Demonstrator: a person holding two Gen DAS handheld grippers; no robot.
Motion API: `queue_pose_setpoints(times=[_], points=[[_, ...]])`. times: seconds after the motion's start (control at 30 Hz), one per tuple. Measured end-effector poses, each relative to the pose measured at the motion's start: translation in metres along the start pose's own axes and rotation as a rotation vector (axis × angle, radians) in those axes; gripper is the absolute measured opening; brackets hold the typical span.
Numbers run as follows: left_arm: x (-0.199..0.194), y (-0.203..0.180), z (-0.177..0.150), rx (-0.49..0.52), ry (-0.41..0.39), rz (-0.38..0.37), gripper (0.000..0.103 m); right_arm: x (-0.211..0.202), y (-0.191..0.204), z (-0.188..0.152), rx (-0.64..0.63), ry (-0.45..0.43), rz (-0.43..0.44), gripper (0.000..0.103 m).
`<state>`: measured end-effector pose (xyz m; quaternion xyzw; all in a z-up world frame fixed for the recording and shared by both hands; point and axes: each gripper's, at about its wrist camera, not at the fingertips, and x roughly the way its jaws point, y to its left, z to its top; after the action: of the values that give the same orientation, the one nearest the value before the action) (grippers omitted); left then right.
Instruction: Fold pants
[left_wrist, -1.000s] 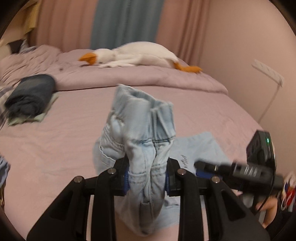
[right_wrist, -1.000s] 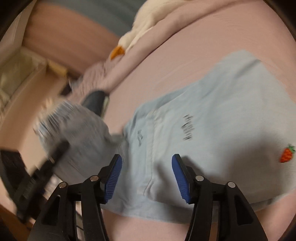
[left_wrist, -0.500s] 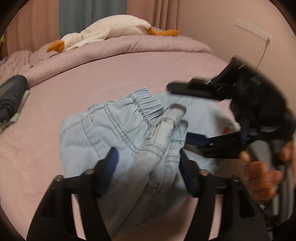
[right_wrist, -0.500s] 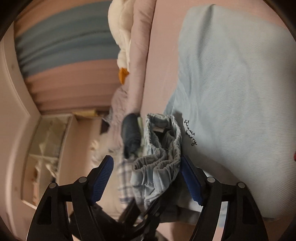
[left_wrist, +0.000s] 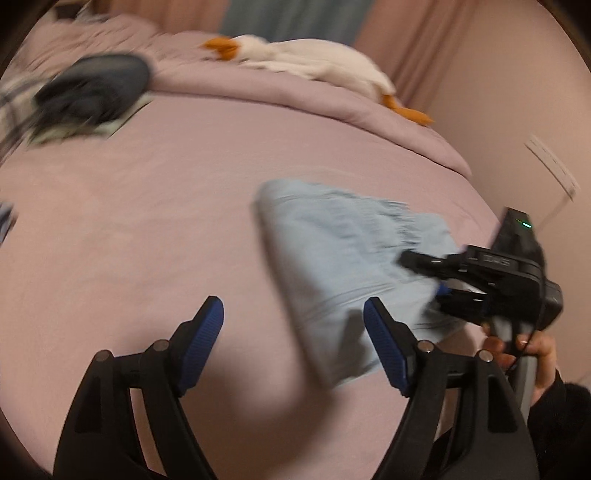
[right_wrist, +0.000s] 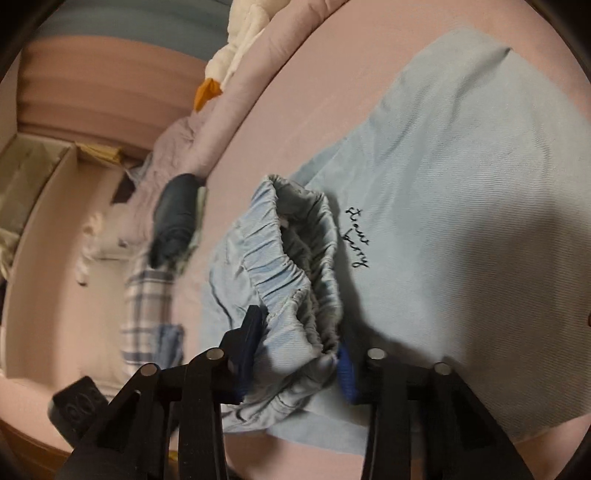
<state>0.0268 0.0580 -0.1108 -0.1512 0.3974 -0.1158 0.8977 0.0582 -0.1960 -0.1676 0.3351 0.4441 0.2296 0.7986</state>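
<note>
Two hand-held grippers are sharing the work: the right hand-held gripper (right_wrist: 295, 365) is pinching the pants (right_wrist: 291, 280) by the gathered waistband at 6 o'clock above the bed (left_wrist: 155, 221), probably for folding, while the left hand-held gripper (left_wrist: 293, 343) is gaping wide, empty.

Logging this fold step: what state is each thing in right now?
left gripper: open, empty
right gripper: shut on the pants' waistband
pants: bunched, lying partly on the shirt
light blue shirt: spread flat on the bed
dark garment: rolled up
</note>
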Motion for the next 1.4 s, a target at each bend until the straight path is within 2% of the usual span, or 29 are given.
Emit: queue_pose_setpoints(times=[0.17,0.37,0.57,0.73,0.87,0.93,1.03,1.07,1.13,1.2,1.3,1.33,1.4], points=[[-0.005,0.019,-0.008,-0.084,0.012,0.025,0.079,-0.011,0.018,0.001,-0.088,-0.065,-0.037,0.032],[-0.003,0.012,-0.010,-0.066,0.023,0.008,0.079,-0.058,0.034,0.020,-0.188,-0.227,-0.060,0.031],[0.008,0.007,-0.005,-0.048,0.044,-0.008,0.079,-0.096,0.014,0.031,-0.163,-0.324,-0.111,0.031],[0.016,0.001,-0.001,-0.025,0.059,-0.007,0.079,-0.099,-0.021,0.030,-0.079,-0.336,-0.150,0.030],[0.021,0.000,0.002,-0.013,0.069,-0.005,0.079,-0.101,-0.046,0.026,0.005,-0.364,-0.127,0.030],[0.026,-0.002,0.004,-0.010,0.077,-0.004,0.079,-0.096,-0.052,0.028,0.002,-0.327,-0.134,0.030],[0.031,-0.006,0.007,-0.006,0.085,-0.011,0.079,-0.083,-0.062,0.029,0.016,-0.286,-0.233,0.030],[0.033,-0.008,0.008,0.001,0.086,-0.012,0.079,-0.083,-0.064,0.028,0.026,-0.286,-0.227,0.030],[0.036,-0.012,0.014,0.019,0.087,-0.010,0.079,-0.084,-0.069,0.028,0.053,-0.291,-0.196,0.036],[0.039,-0.016,0.021,0.036,0.081,-0.010,0.079,-0.088,-0.069,0.028,0.060,-0.293,-0.209,0.042],[0.043,-0.021,0.036,0.050,0.064,-0.019,0.078,-0.100,-0.061,0.027,0.037,-0.334,-0.283,0.054],[0.045,-0.024,0.043,0.055,0.058,-0.028,0.077,-0.106,-0.054,0.026,0.013,-0.367,-0.329,0.056],[0.051,-0.031,0.055,0.072,0.049,-0.041,0.077,-0.114,-0.042,0.022,-0.045,-0.407,-0.357,0.056]])
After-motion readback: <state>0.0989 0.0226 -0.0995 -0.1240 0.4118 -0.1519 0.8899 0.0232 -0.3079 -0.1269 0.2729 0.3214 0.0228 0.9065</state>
